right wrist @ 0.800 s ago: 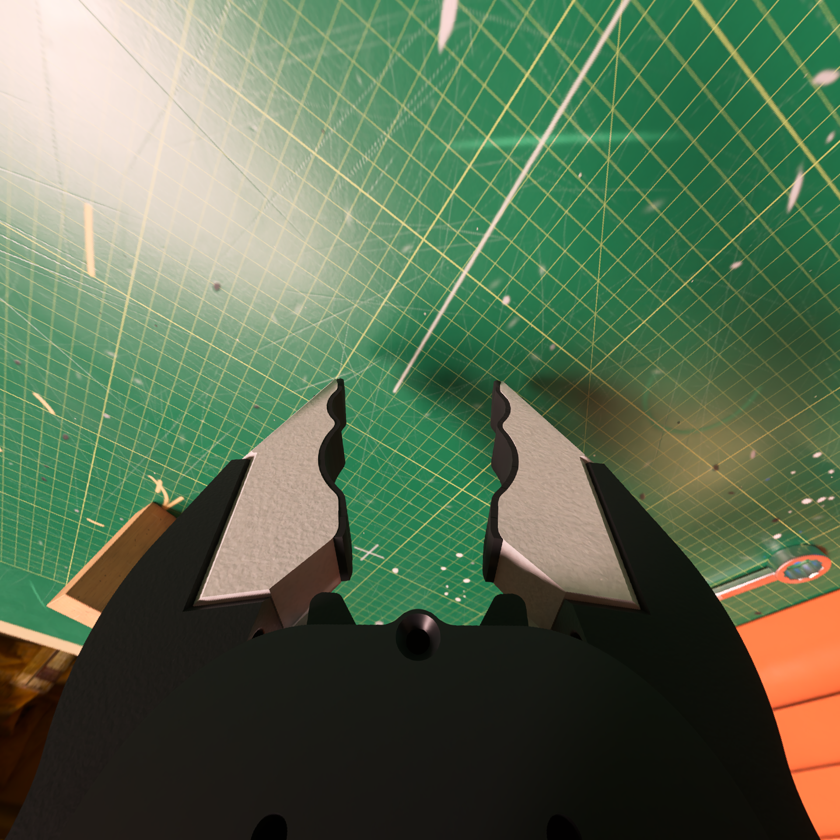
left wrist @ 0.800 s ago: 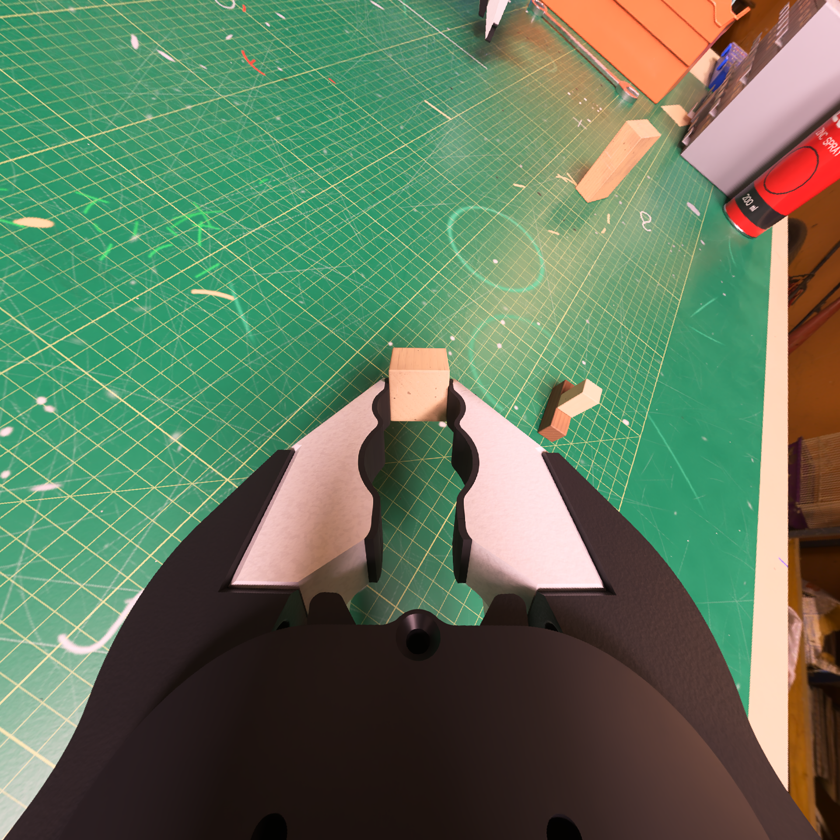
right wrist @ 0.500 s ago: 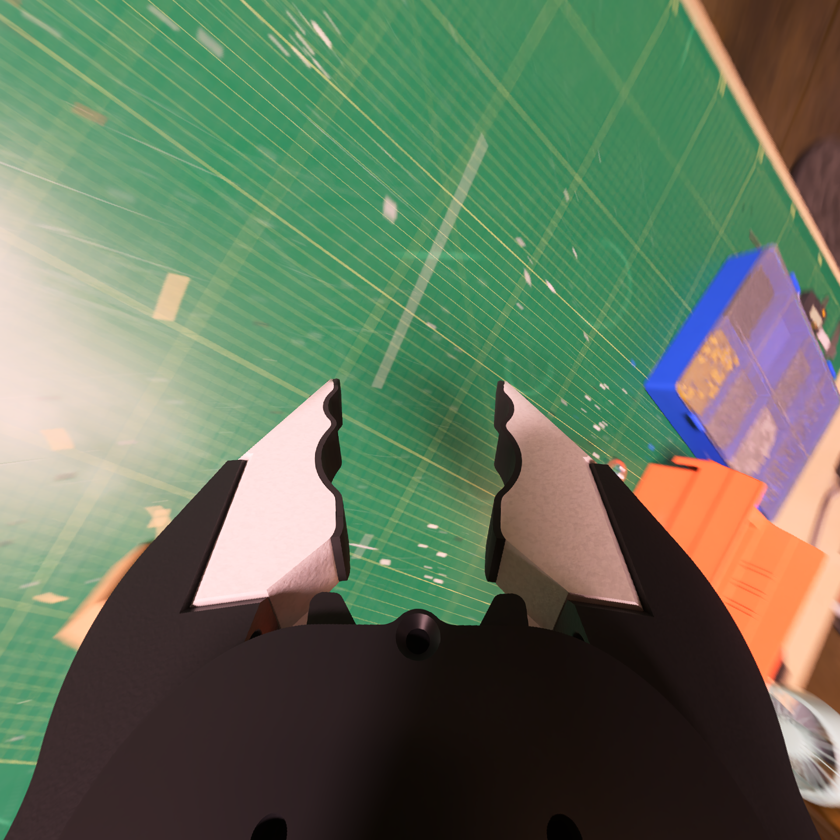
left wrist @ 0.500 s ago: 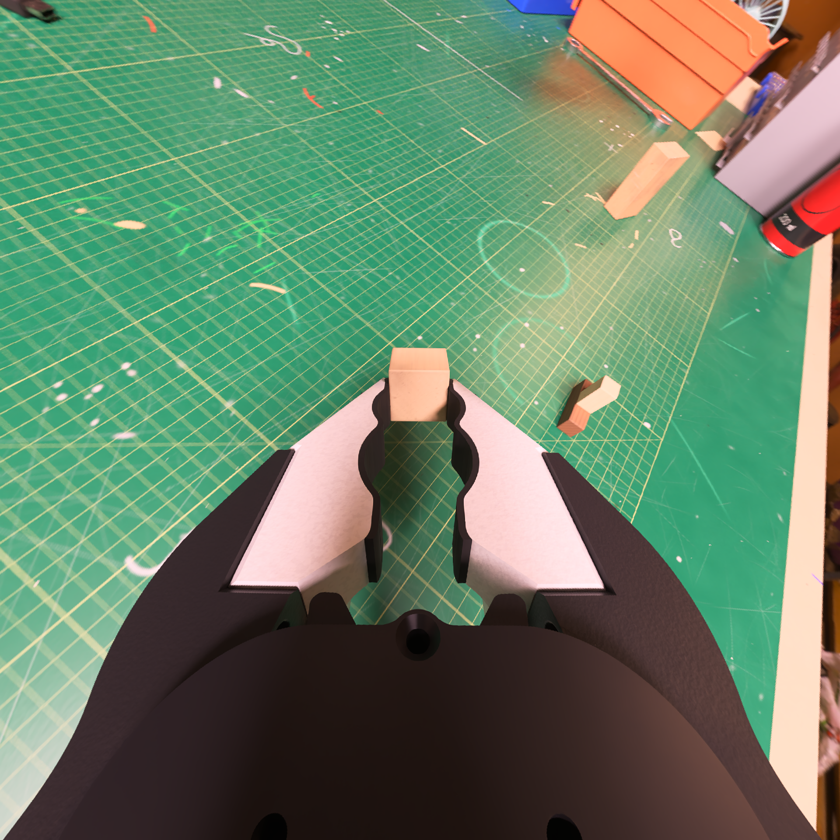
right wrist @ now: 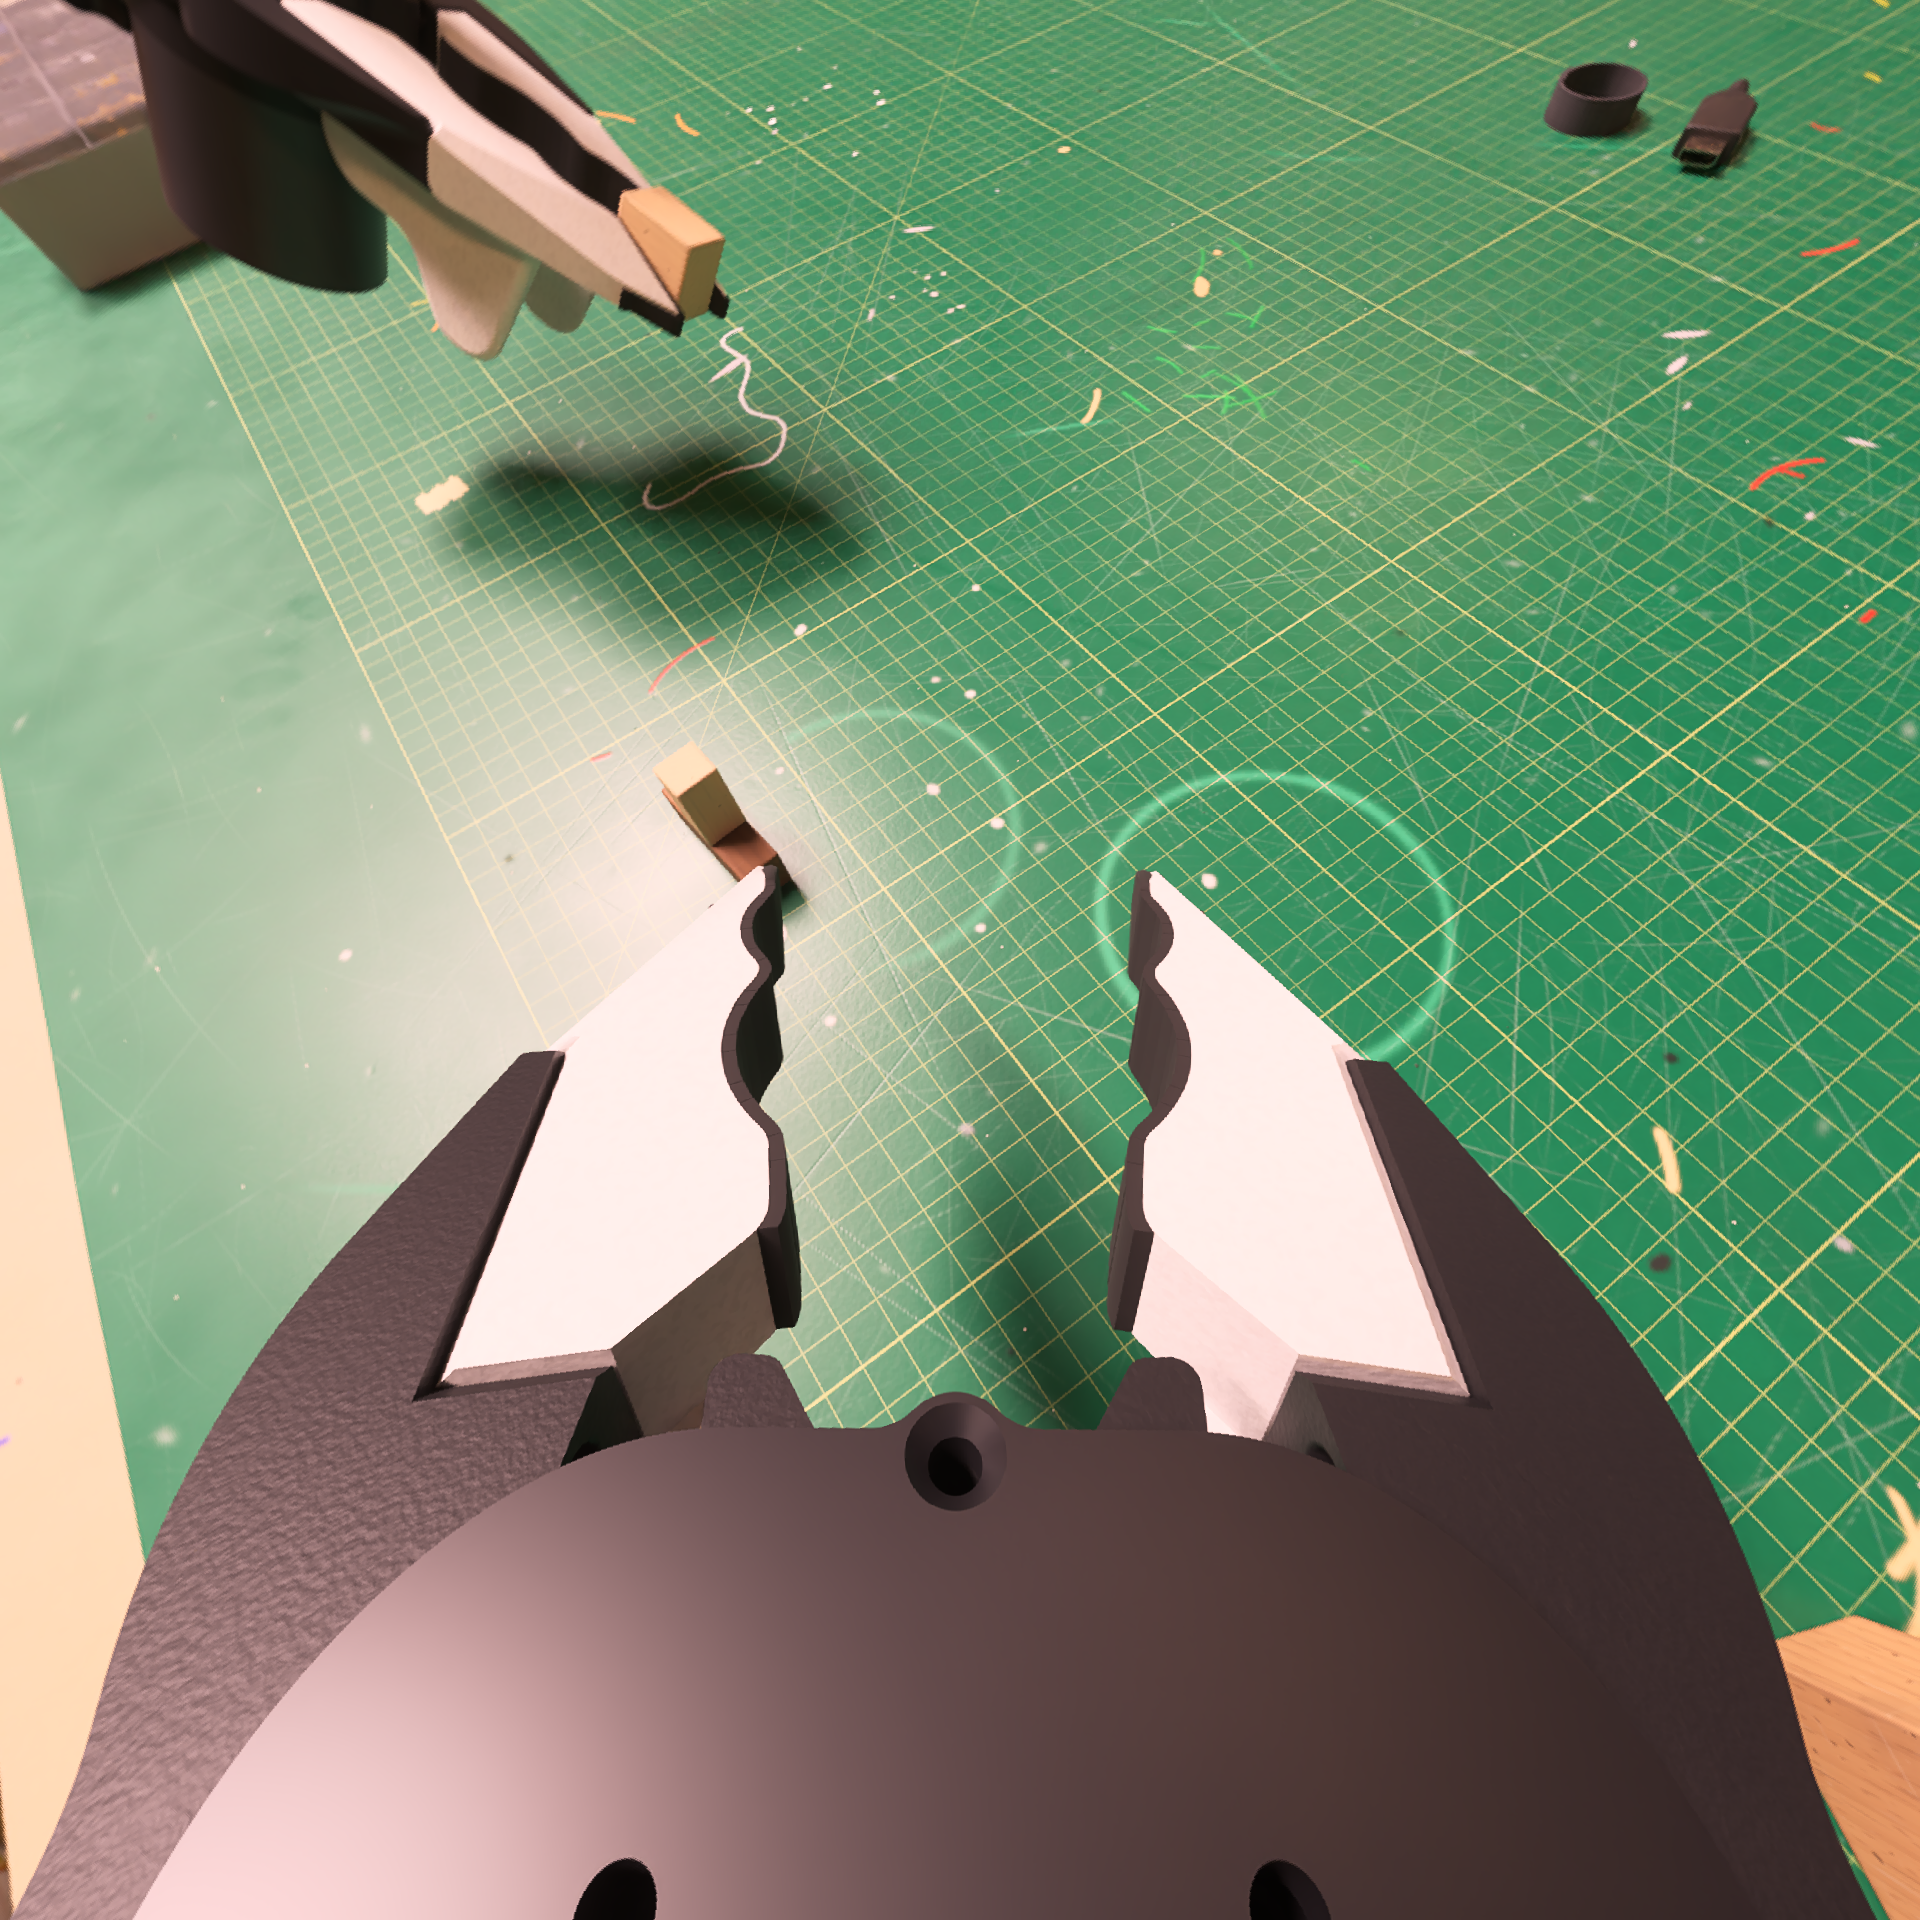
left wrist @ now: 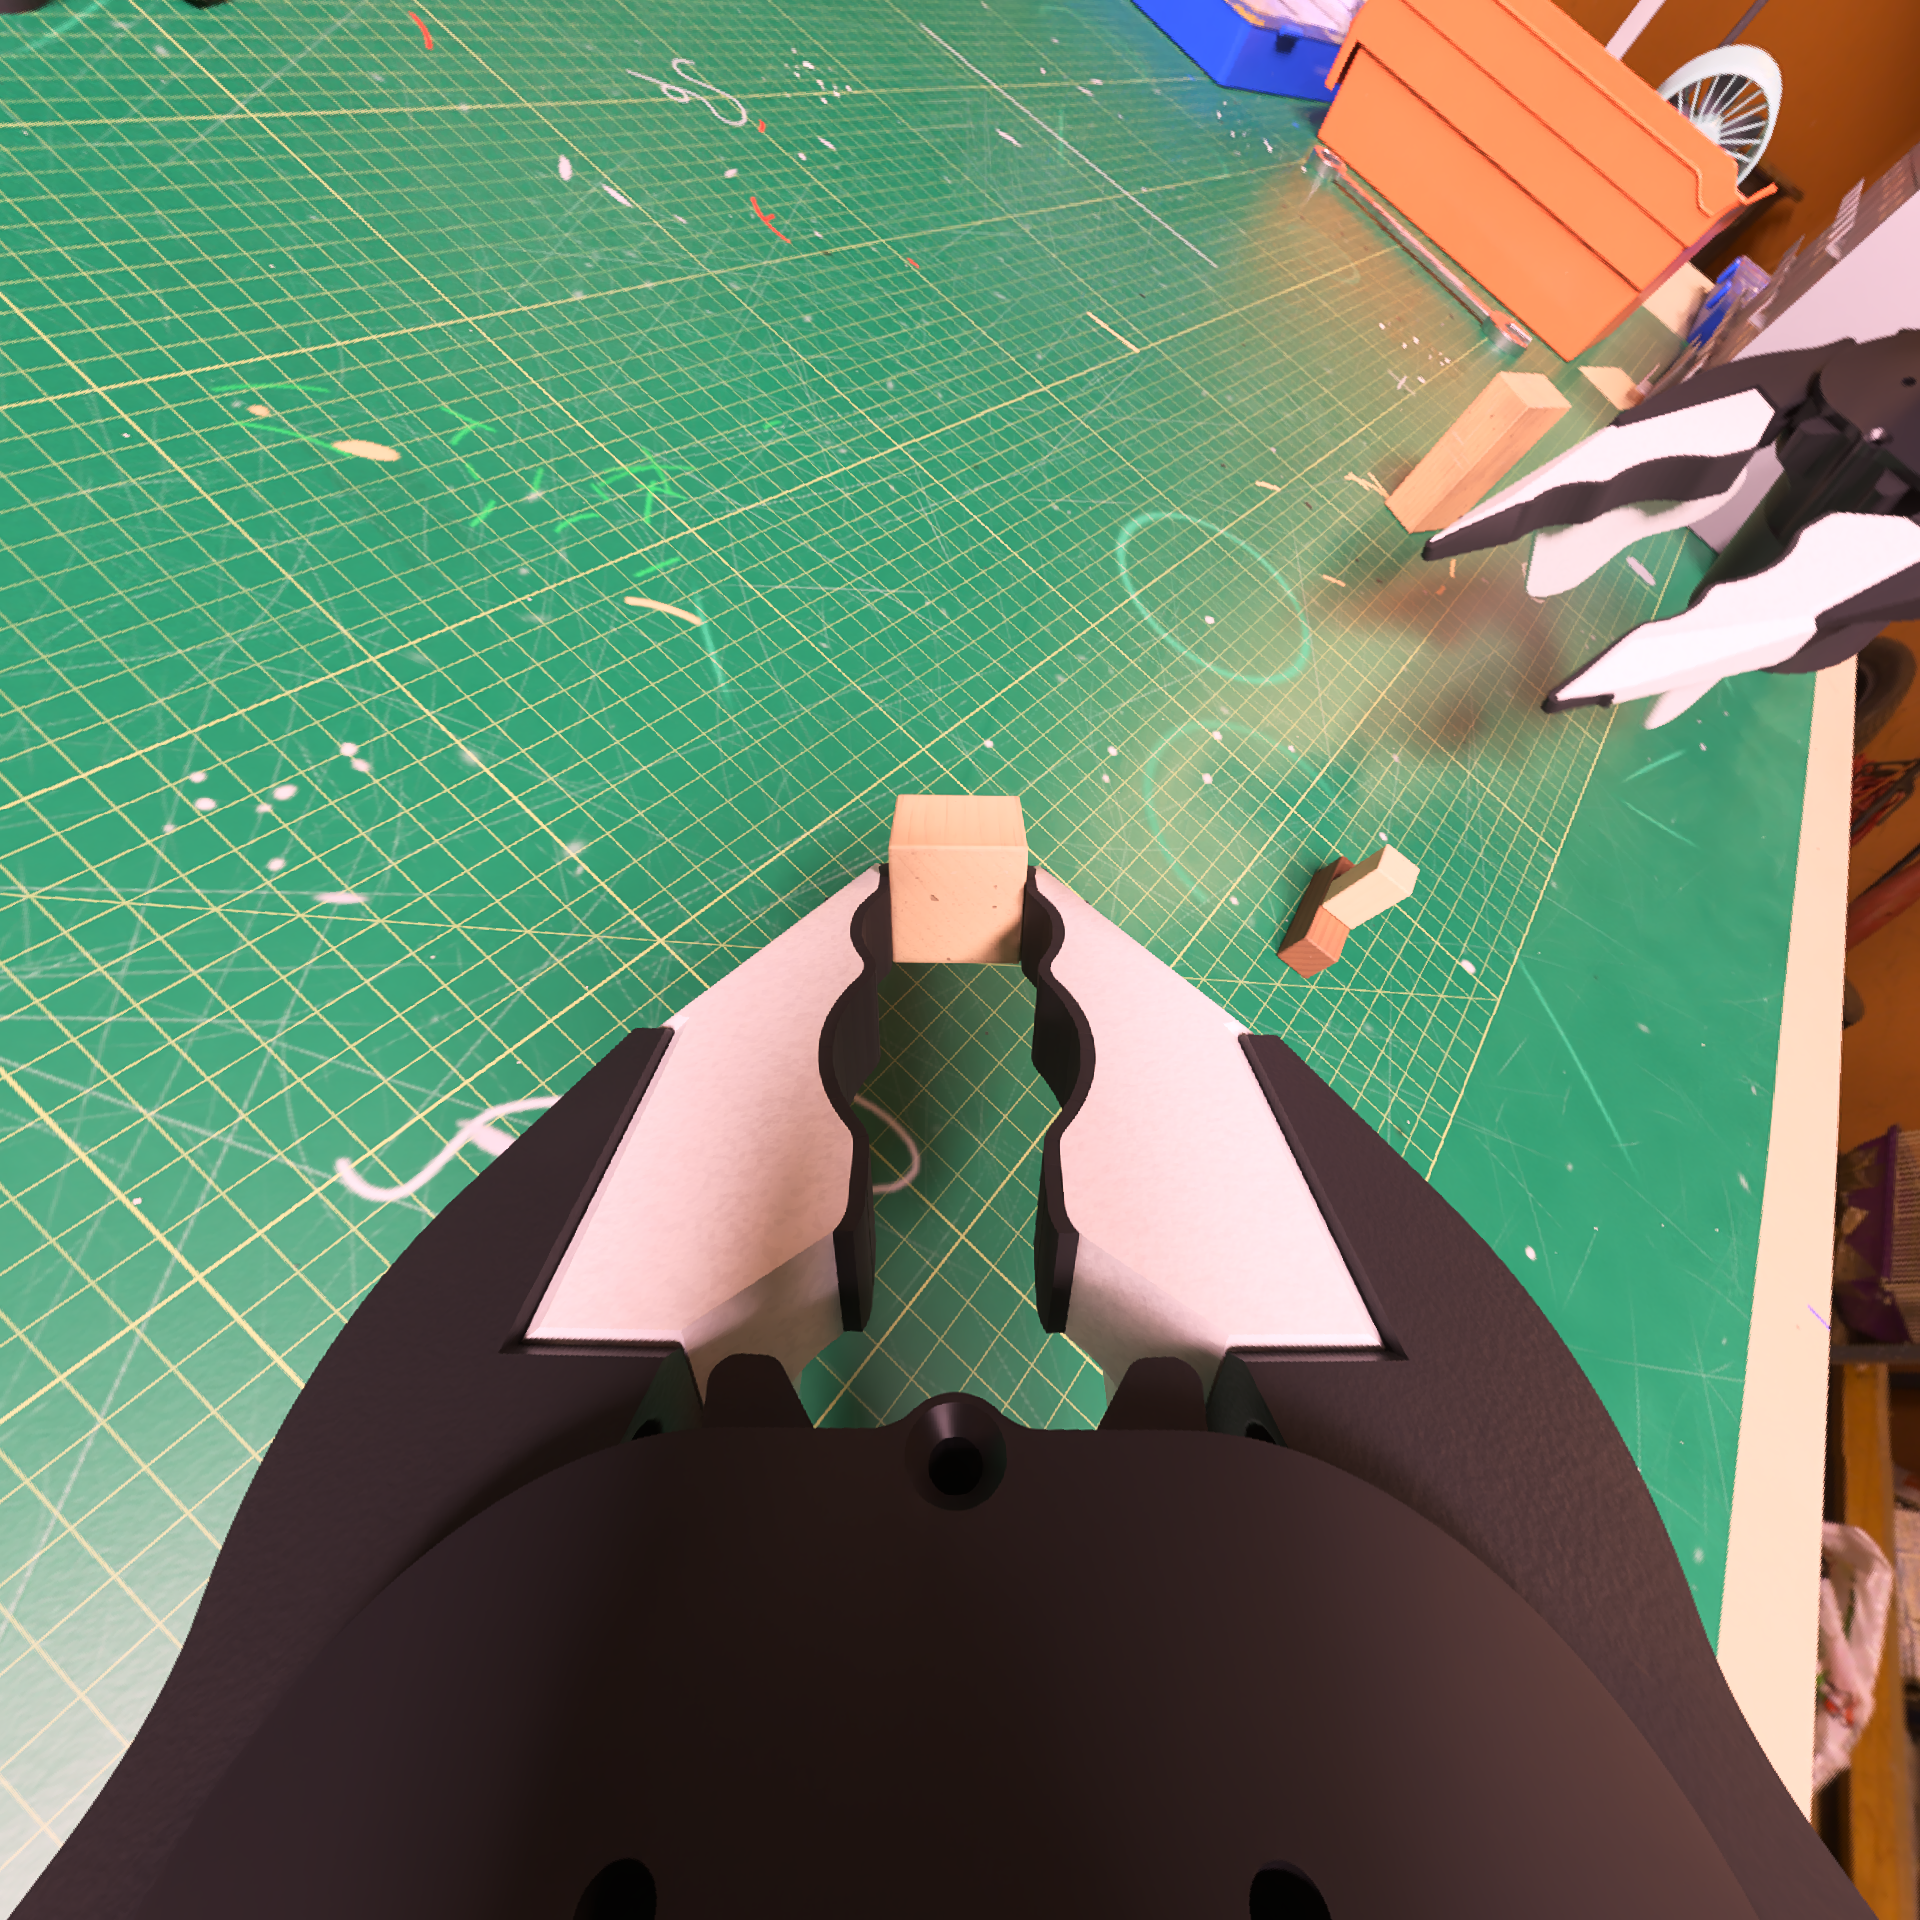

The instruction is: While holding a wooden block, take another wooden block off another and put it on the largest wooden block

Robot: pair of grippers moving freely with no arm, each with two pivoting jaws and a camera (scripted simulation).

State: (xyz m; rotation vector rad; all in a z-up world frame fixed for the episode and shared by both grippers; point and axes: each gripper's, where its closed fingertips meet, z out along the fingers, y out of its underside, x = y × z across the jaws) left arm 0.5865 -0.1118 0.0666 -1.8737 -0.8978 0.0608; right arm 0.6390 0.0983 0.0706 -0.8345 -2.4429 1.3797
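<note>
My left gripper is shut on a pale wooden cube and holds it above the green mat. To its right, a small pale block lies tilted on a small brown block. The largest wooden block lies far right. My right gripper hovers open and empty in front of it. In the right wrist view, the right gripper is open, its left fingertip just short of the brown block that bears the pale block. The left gripper with its cube hangs at upper left.
An orange bin, a wrench, a blue box and a white fan stand at the back right. The mat's pale edge runs along the right. A black ring and a plug lie far off.
My right gripper has swung round from the bare mat to face the stacked small blocks, and it now shows in the left wrist view. My left gripper has drawn back, still holding the cube.
</note>
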